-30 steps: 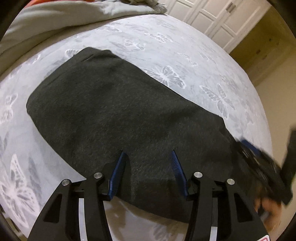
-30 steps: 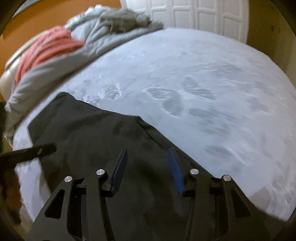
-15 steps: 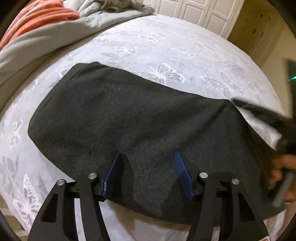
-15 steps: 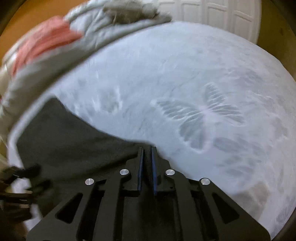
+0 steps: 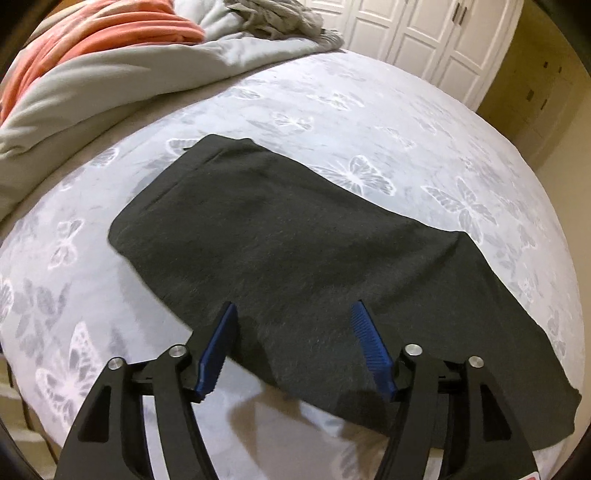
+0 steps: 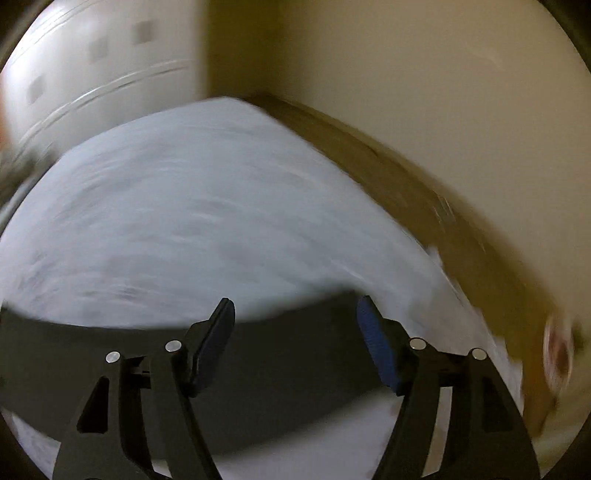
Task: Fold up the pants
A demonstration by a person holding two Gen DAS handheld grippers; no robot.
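The dark grey pants (image 5: 295, 251) lie folded flat on the bed, running from the far left to the near right in the left wrist view. My left gripper (image 5: 293, 314) is open and empty, hovering over the pants' near edge. In the blurred right wrist view my right gripper (image 6: 295, 308) is open and empty above a dark band of the pants (image 6: 288, 354) near the bed's corner.
The bed has a pale grey butterfly-print sheet (image 5: 369, 122). A grey duvet with an orange blanket (image 5: 92, 40) is heaped at the far left. White wardrobe doors (image 5: 424, 33) stand behind. A brown floor strip (image 6: 424, 192) and a wall border the bed's corner.
My right gripper shut half a second ago and has opened again, swinging right toward the bed's corner. It has left the left wrist view. My left gripper has drawn back a little.
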